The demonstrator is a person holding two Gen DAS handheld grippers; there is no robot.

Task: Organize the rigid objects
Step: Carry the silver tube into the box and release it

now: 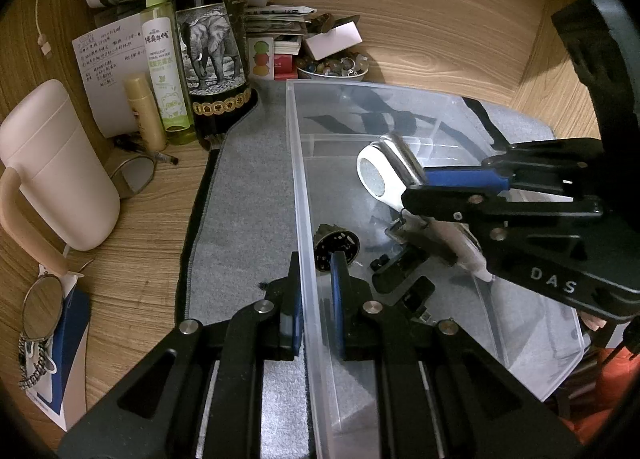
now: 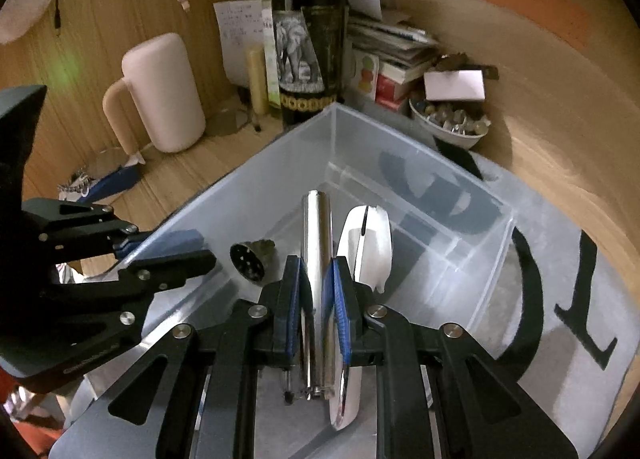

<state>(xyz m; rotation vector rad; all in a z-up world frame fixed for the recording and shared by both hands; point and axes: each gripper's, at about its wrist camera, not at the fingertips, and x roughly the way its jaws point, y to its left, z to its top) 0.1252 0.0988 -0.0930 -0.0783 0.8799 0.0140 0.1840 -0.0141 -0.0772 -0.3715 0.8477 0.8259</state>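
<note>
My left gripper (image 1: 316,323) pinches the bin (image 1: 298,163) wall to steady it while my right gripper (image 2: 318,311) clamps the shower head (image 2: 318,243) over it.

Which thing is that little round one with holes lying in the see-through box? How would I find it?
Find the clear plastic bin on the grey mat. On its floor by the near wall lies a small dark metal cap. Unlike the shiny silver tube in the right gripper, it is short, round and has holes.
</note>
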